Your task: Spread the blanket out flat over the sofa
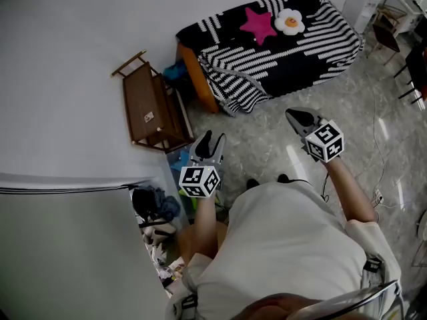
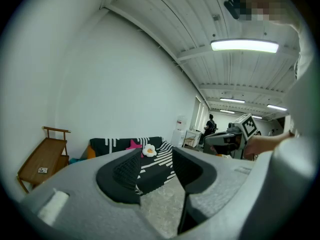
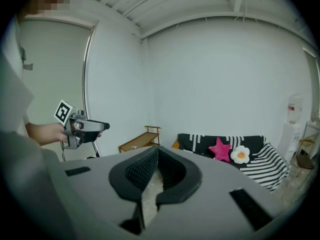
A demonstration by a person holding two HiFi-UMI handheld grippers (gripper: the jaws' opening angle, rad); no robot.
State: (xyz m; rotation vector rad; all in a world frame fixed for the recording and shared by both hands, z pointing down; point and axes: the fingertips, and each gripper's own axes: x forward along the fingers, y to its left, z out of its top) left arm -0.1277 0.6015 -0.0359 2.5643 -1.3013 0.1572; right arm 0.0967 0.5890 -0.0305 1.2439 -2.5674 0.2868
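The black-and-white striped blanket (image 1: 293,55) lies draped over the sofa (image 1: 197,75) at the far side of the room, hanging down its front and side. A pink star cushion (image 1: 259,24) and a white flower cushion (image 1: 289,21) rest on top of it. Both grippers are held in the air, well short of the sofa and apart from the blanket. My left gripper (image 1: 210,137) is open with nothing between its jaws; in the left gripper view (image 2: 156,151) the blanket (image 2: 152,168) shows through the gap. My right gripper (image 1: 297,115) is shut and empty, its tips meeting (image 3: 156,149).
A folded wooden chair (image 1: 150,105) leans against the white wall left of the sofa. A water dispenser (image 1: 363,2) and dark chairs (image 1: 390,29) stand at the far right. Clutter (image 1: 157,212) lies by the wall at my left, and a cable (image 1: 380,192) lies on the marble floor.
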